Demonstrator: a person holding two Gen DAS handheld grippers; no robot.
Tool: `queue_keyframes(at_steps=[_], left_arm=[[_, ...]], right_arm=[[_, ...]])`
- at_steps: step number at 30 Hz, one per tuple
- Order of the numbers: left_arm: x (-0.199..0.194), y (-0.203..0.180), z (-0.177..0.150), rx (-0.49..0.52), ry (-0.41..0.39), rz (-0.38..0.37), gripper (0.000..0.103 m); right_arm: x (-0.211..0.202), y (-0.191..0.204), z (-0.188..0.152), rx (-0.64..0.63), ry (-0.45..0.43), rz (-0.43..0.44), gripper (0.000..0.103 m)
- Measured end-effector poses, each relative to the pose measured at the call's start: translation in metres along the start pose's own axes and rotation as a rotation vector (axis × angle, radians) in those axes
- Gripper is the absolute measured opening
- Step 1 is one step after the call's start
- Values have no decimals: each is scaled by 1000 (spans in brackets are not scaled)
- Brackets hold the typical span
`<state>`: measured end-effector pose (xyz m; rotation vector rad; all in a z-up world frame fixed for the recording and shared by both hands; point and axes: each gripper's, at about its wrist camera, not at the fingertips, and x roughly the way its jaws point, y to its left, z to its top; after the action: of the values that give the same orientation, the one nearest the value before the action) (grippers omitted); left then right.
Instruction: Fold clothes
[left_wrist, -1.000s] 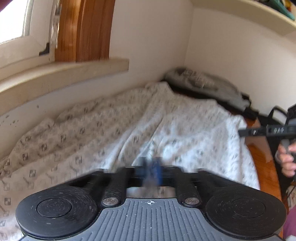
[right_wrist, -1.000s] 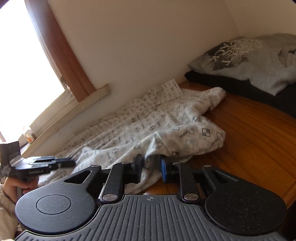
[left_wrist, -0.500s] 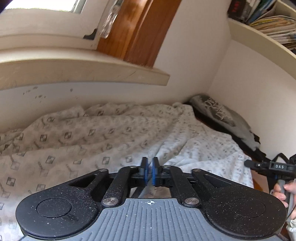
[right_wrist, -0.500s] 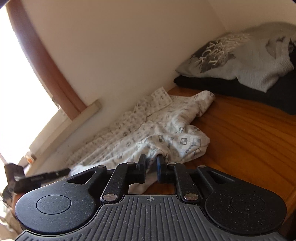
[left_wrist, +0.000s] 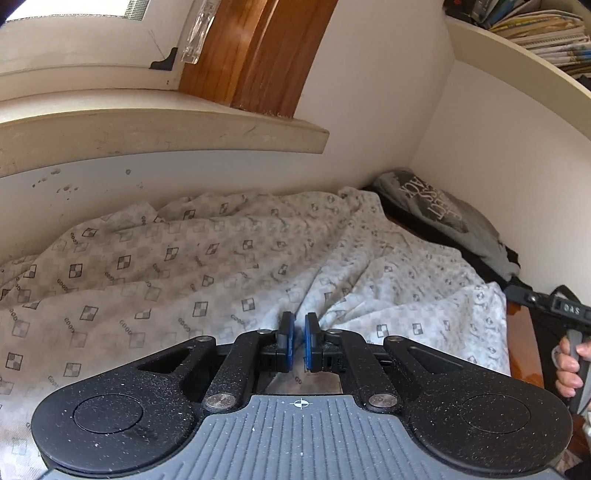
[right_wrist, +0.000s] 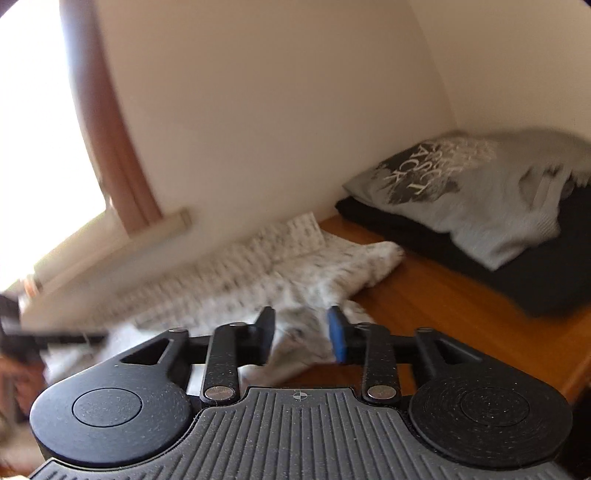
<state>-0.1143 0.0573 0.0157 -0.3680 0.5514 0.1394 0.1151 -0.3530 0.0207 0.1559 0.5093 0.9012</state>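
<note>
meanwhile, the left gripper (left_wrist: 298, 338) tilts down over a white patterned garment (left_wrist: 229, 266), its blue pads (left_wrist: 290, 339) drawn almost together on a ridge of the cloth that rises between them. at the right edge of the left wrist view a hand (left_wrist: 569, 363) grips the handle of the right gripper (right_wrist: 302, 334), whose black bar carries the letters "das". seen from its own blurred camera, the right gripper leans gently downward and its jaws have just been opening; they now stand spread, with the edge of the garment lying between and beneath the pads, which do not press on it. the garment sprawls over a wooden table (right_wrist: 461, 306) against the wall, its long axis running along the wall from the near left toward the far corner, one narrow end reaching toward a grey printed sweatshirt (right_wrist: 480, 192) that lies on a black folded cloth (right_wrist: 546, 280). the sweatshirt's pale lettering is only partly legible; "ack" can be made out. the garment's print repeats small checked squares and tiny letters too small to read. a windowsill (left_wrist: 155, 133) juts from the wall above, and a shelf (left_wrist: 535, 62) holds stacked papers.
</note>
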Motion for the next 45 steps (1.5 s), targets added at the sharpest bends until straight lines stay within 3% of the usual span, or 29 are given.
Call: queue_keyframes(at_steps=[4,7,14,15,16,17,19,23,24,27,31,34,36,40,45], left_arm=[[0,-1,0,4,-1,3,8],[0,-2,-1,10,0,8,8],[0,-2,-1,11,1,6,8],[0,-2,-1,11,1,6,8],[0,-2,-1,12,1,7,8],[0,-3,-1,12,1,7,8],[0,-3,-1,14,2,6,10],[0,-3,-1,16,5,5,11],[0,-3,-1,17,5,6,11],[0,-3,-1,19,4,10,11],[0,-4,-1,23,4,13,14],[0,-4,-1,23,7,13,14],[0,-4,-1,23,8,15,14],[0,-5,-1,31,5,21,19],[0,-6,-2,37,5,23,19]], right_arm=[[-10,5,-5,-196,18,-50,49],[-8,13,-10,-359,41,-90,50],[25,24,-6,-490,64,-114,49],[27,20,-2,-466,71,-127,43],[28,16,2,-443,77,-139,23],[29,12,6,-418,83,-151,18],[24,-3,15,-336,52,-188,18],[22,-22,22,-220,67,-161,18],[22,-22,22,-213,68,-161,22],[25,-37,26,-131,132,-139,46],[-1,-61,24,-20,79,-137,46],[-20,-54,21,-53,11,-186,44],[-23,-38,19,-103,-1,-142,40],[-3,6,13,-194,35,1,40],[35,44,1,-302,104,21,40]])
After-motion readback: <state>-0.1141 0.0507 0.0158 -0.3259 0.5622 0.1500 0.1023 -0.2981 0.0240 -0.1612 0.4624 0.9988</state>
